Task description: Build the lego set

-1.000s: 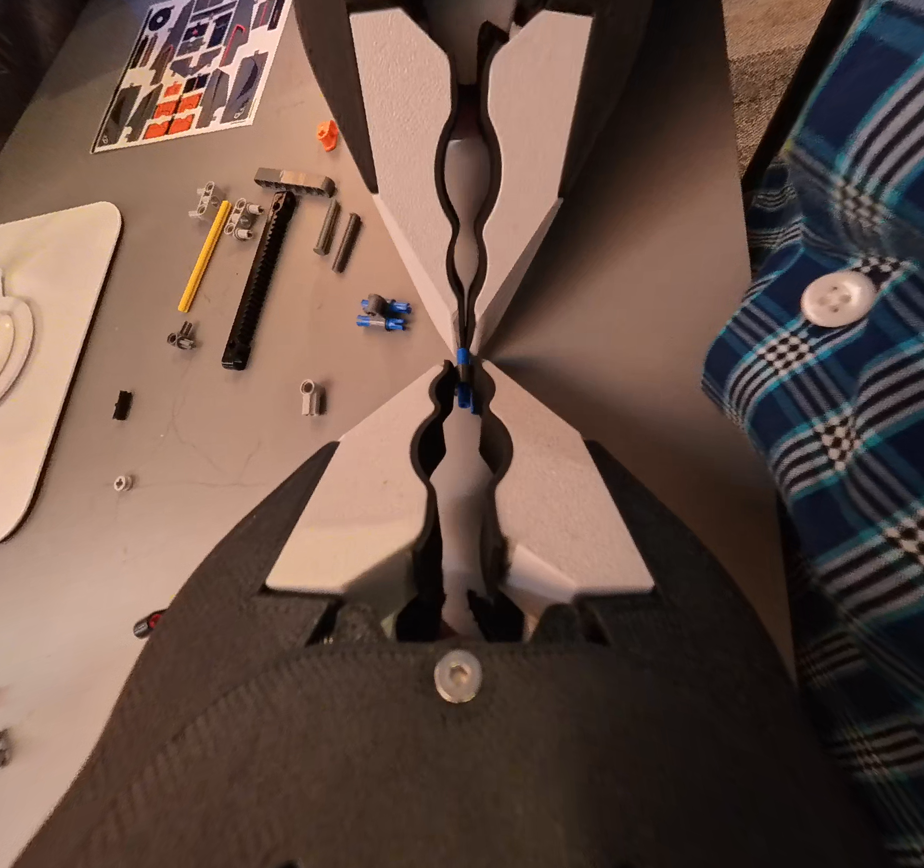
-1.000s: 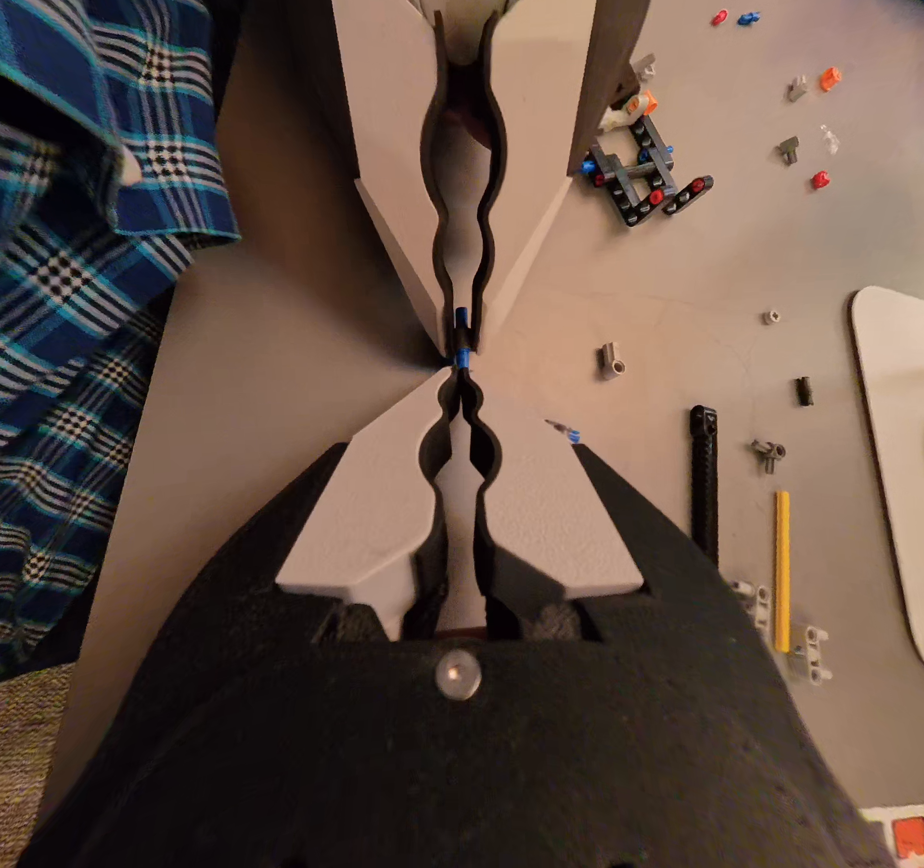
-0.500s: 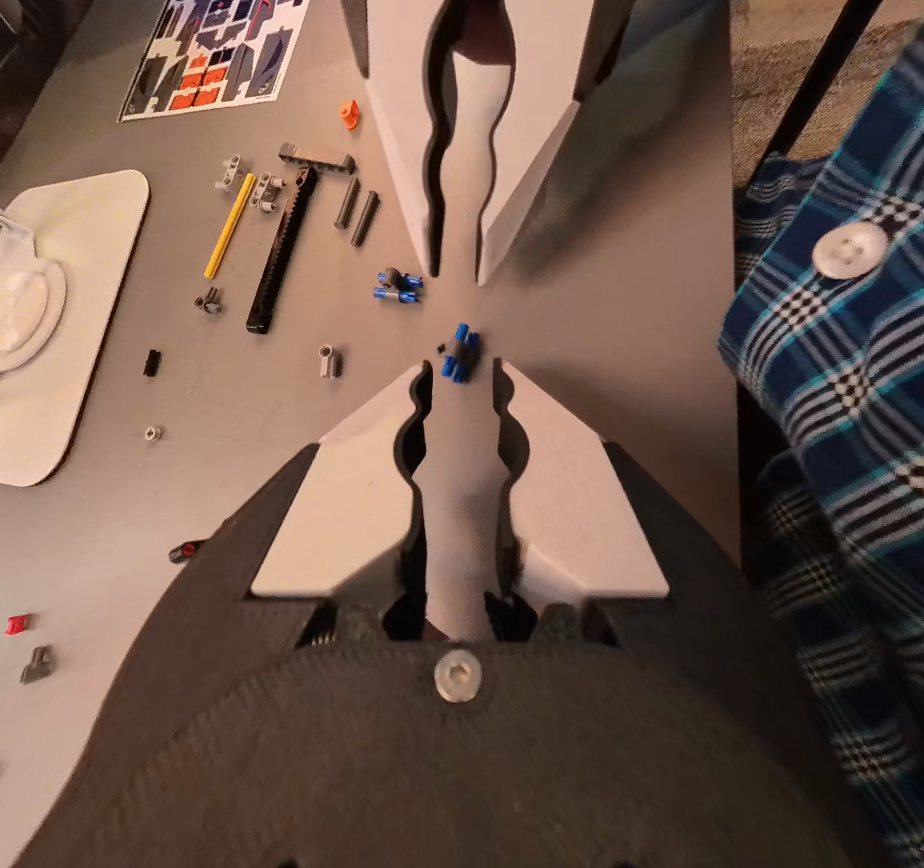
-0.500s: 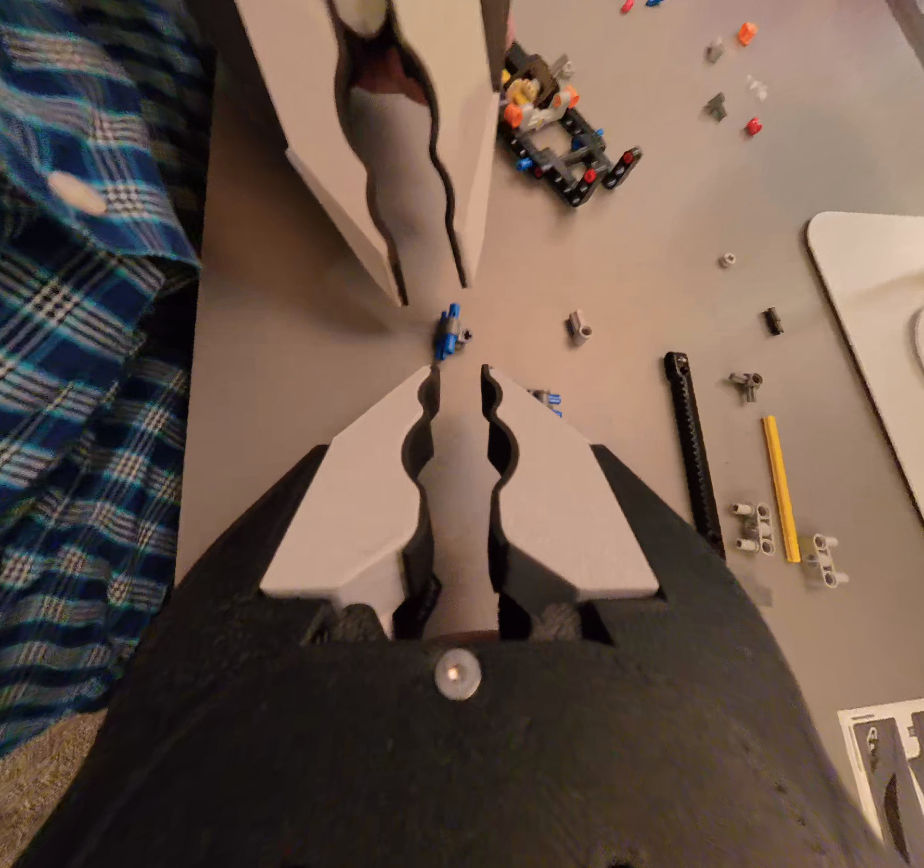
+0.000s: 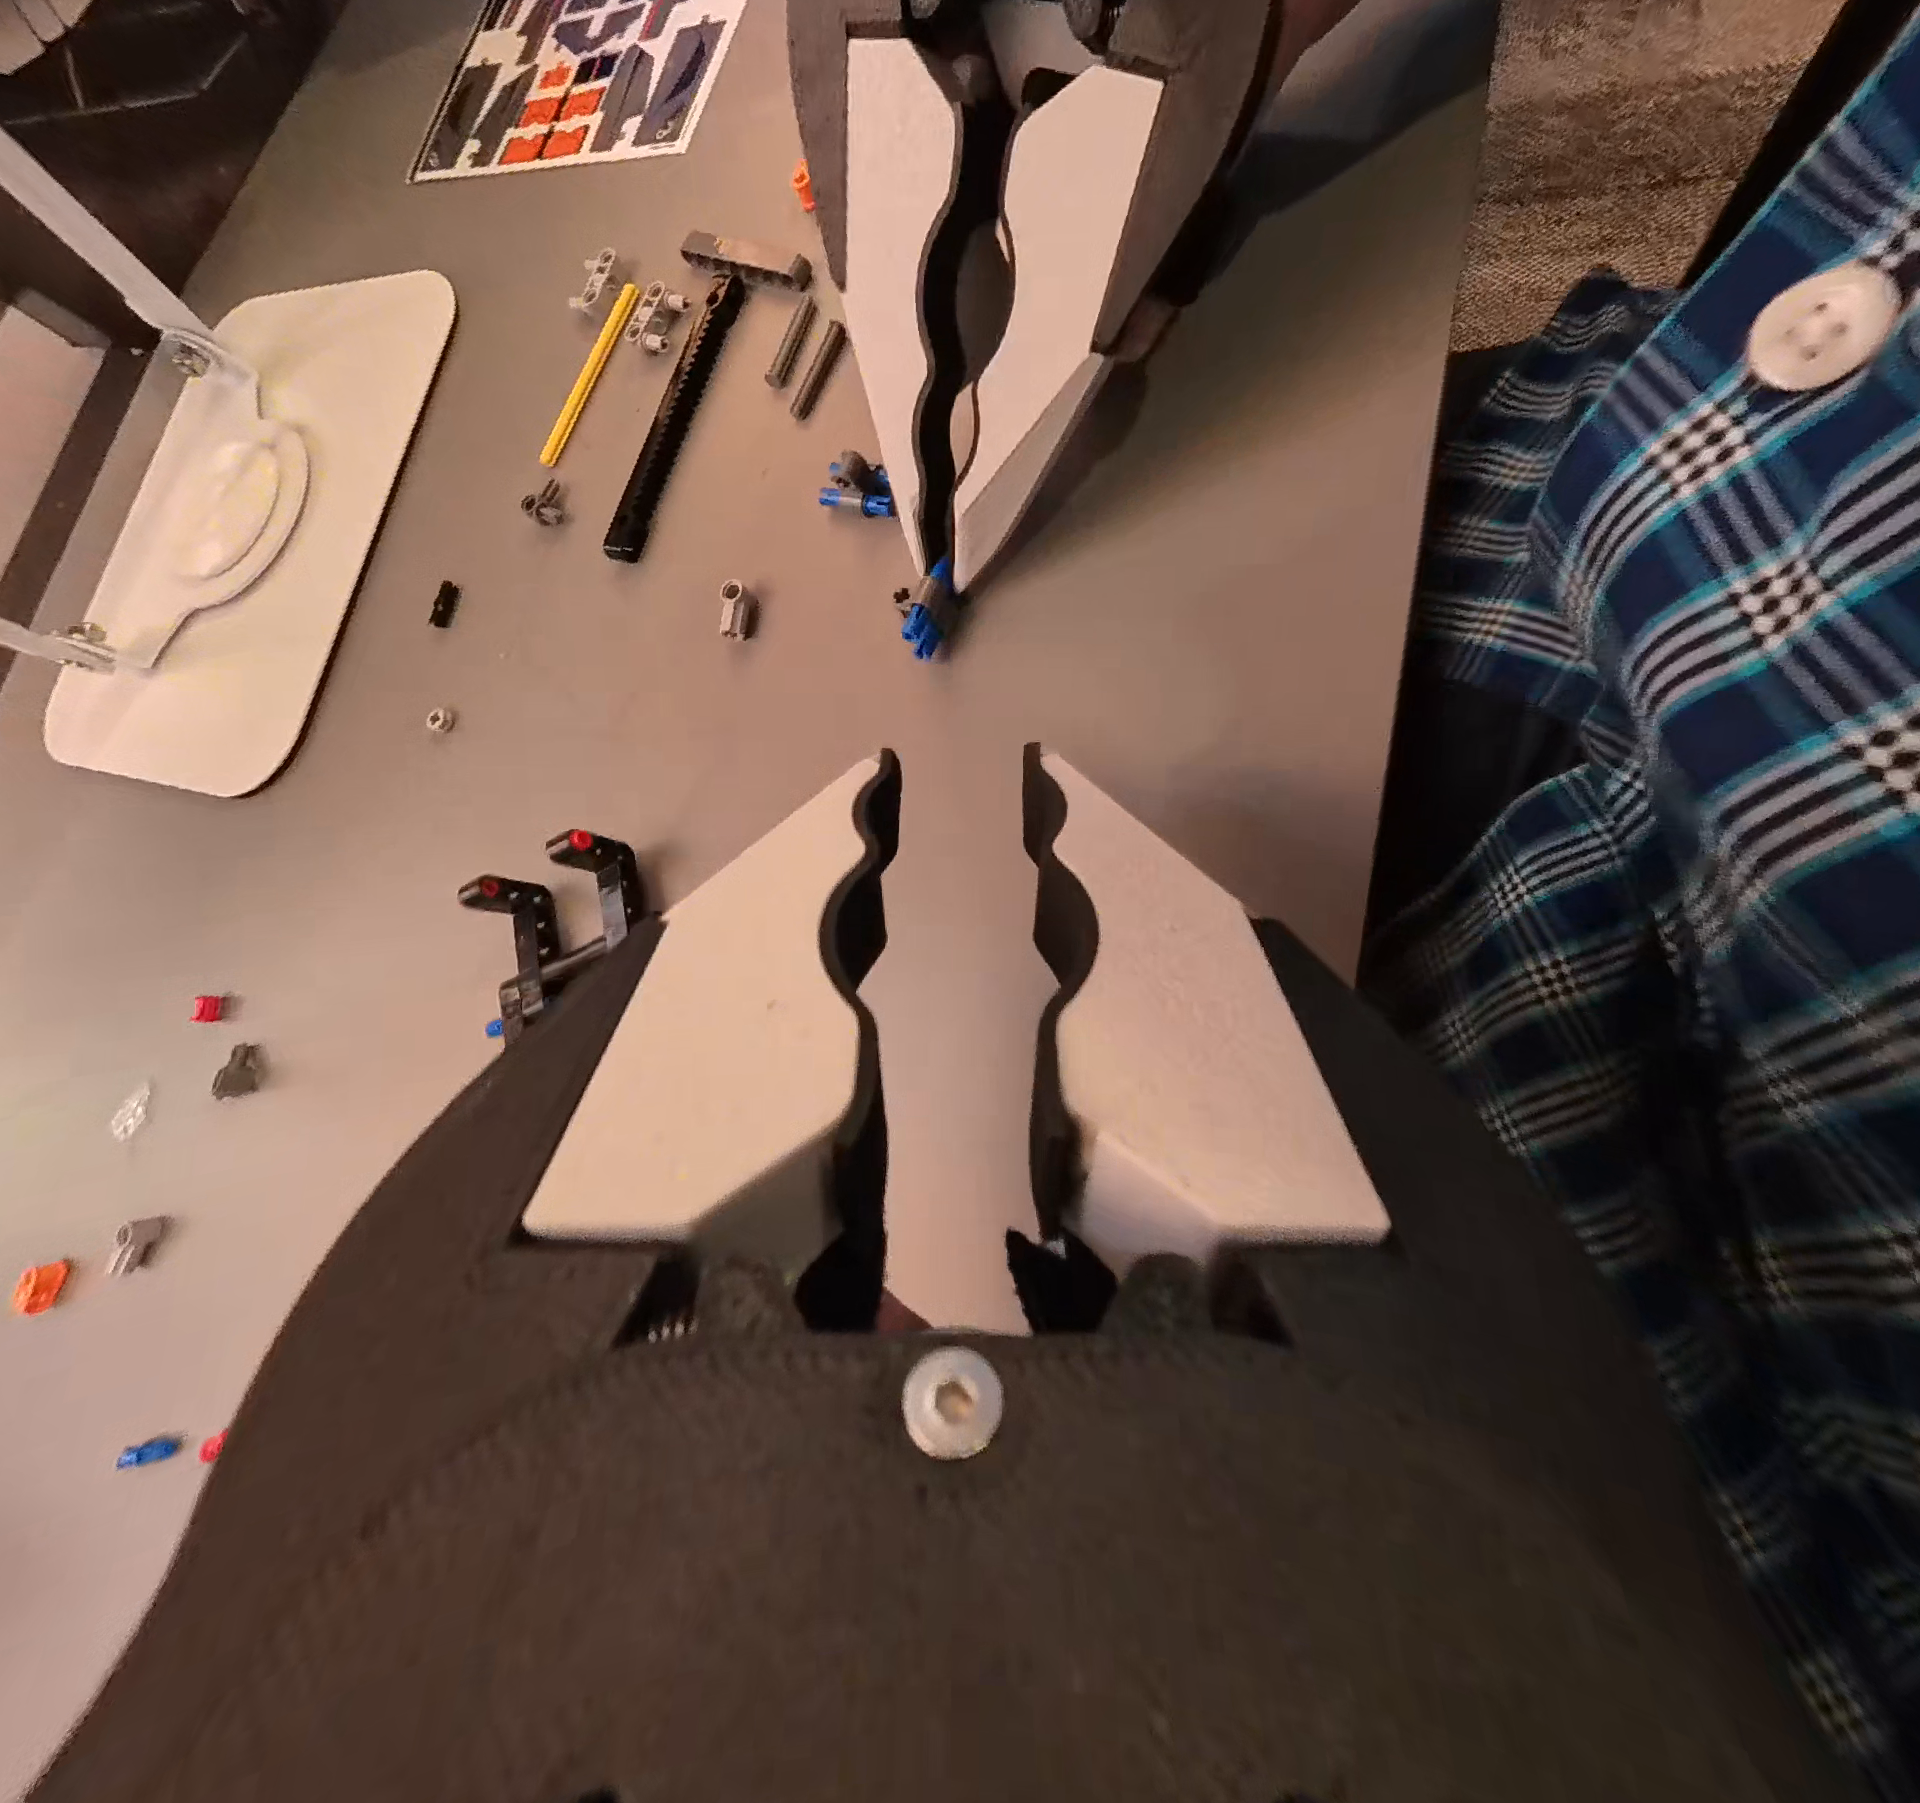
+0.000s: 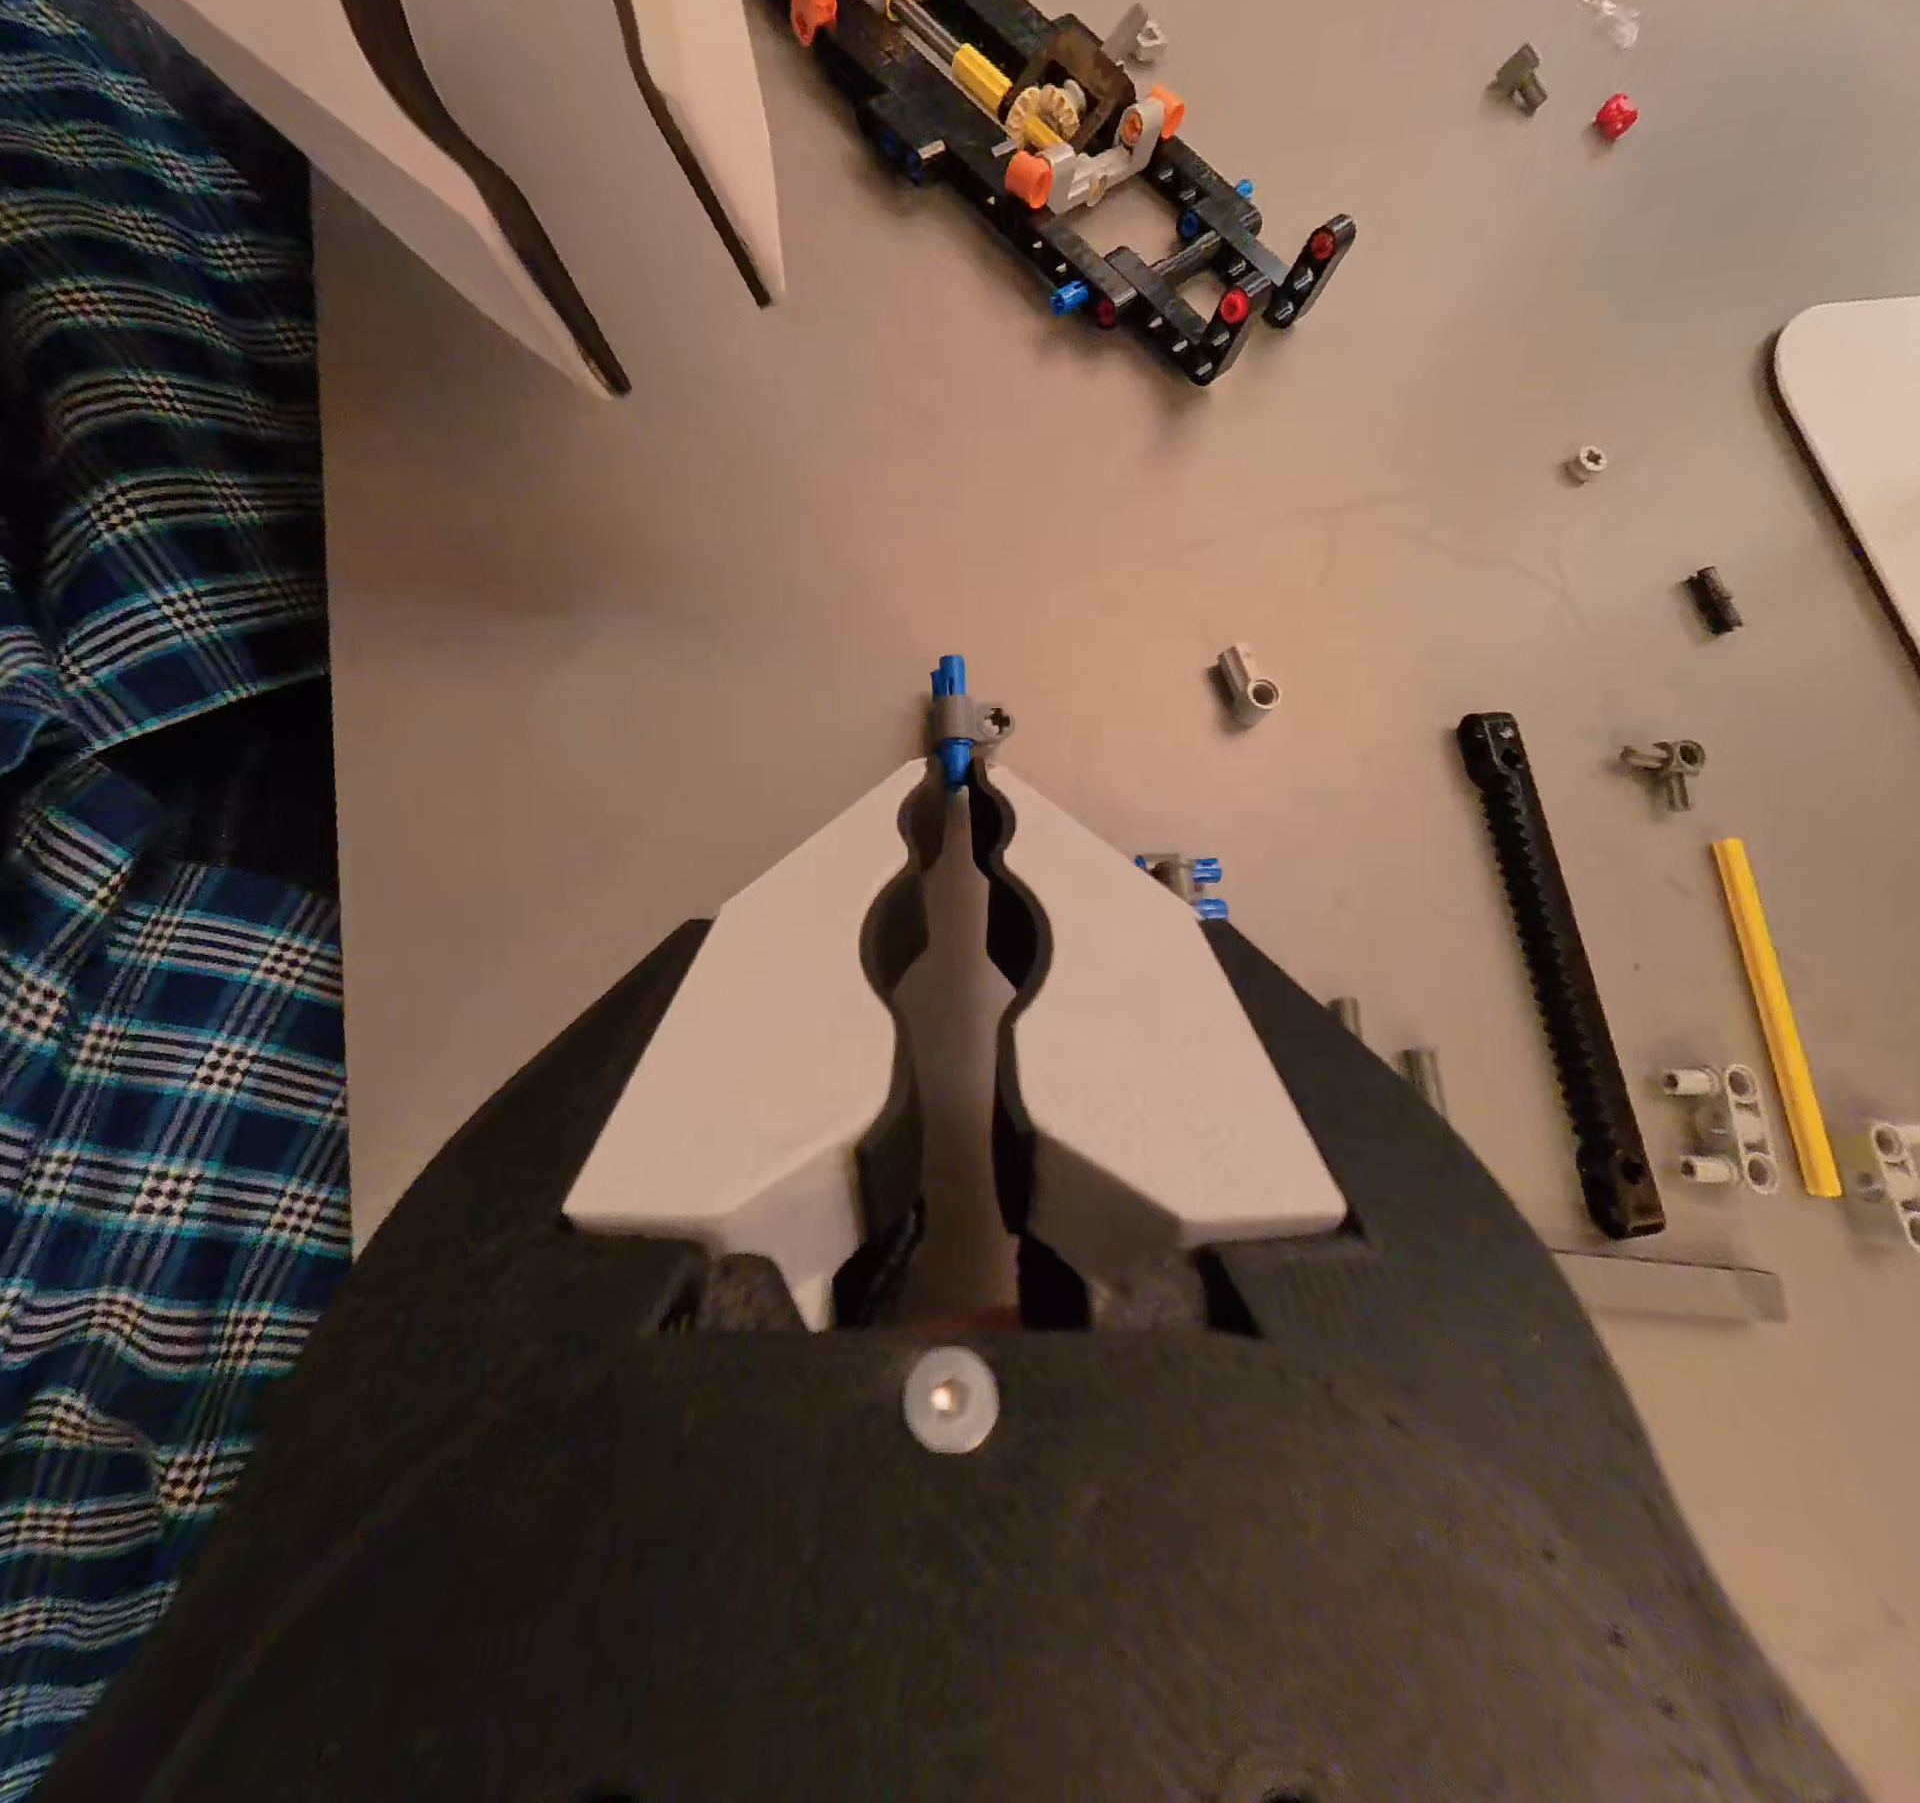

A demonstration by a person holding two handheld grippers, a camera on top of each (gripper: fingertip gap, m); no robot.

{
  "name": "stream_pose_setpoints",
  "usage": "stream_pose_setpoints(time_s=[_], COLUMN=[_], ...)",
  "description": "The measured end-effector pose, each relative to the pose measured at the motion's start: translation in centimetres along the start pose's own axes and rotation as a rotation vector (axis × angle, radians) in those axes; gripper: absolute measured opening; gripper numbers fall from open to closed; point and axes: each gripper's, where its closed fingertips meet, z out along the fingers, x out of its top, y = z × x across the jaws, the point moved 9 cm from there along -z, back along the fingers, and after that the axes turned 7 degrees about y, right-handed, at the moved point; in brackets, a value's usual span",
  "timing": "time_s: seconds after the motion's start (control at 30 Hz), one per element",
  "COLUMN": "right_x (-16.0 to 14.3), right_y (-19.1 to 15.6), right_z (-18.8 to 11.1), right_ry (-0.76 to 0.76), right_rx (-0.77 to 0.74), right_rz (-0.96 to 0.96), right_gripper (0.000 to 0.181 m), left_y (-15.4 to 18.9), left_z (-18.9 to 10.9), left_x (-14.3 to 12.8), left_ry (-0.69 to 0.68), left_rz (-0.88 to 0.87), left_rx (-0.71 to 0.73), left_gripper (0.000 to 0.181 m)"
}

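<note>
Right gripper (image 6: 951, 766) pinches the blue pin and grey connector sub-assembly (image 6: 958, 714) at its fingertips, pin axis pointing away along the fingers, near the table's person-side edge. Left gripper (image 5: 961, 756), jaws apart and empty, faces it well apart.

Small grey connector with blue pins (image 6: 958, 714) (image 5: 928, 607) lay on grey table, one blue pin end pinched between closed tips of right gripper (image 6: 961, 774). Part-built black chassis (image 6: 1081, 132) with orange, yellow fittings lay well apart, farther back.
</note>
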Motion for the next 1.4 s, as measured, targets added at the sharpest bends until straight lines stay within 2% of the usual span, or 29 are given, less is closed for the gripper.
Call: stream_pose_setpoints(time_s=[0.2,0.37,0.6,0.77,0.9,0.97,1.07,1.4], right_x=[0.4,1.3,2.2,1.9,2.0,2.1,2.1,3.3], right_y=[-0.2,-0.8,-2.0,-1.5,-2.6,-3.1,-2.8,-1.8], right_z=[-0.8,-1.4,0.7,2.6,2.8,2.4,1.3,-0.2], right_ry=[0.012,-0.065,-0.233,-0.349,-0.378,-0.367,-0.342,-0.183], right_rx=[-0.026,-0.097,-0.175,-0.307,-0.301,-0.28,-0.273,-0.168], right_rz=[-0.005,-0.162,-0.429,-0.625,-0.733,-0.72,-0.62,-0.378], right_gripper=[0.001,0.001,0.001,0.002,0.002,0.005,0.019,0.025], left_y=[-0.2,-0.4,-1.4,-2.1,-2.5,-2.5,-2.7,-3.3], left_z=[-1.8,-2.9,-4.6,-5.1,-5.7,-6.1,-6.6,-8.4], left_x=[0.0,-0.3,-0.5,-1.0,-1.4,-1.6,-2.0,-3.8], left_ry=[0.027,0.021,0.037,0.017,0.015,0.016,0.014,-0.007], left_rz=[-0.02,-0.028,-0.073,-0.092,-0.102,-0.112,-0.124,-0.182], left_rx=[0.043,0.073,0.147,0.195,0.226,0.235,0.249,0.307], left_gripper=[0.021,0.021,0.021,0.021,0.022,0.023,0.024,0.028])
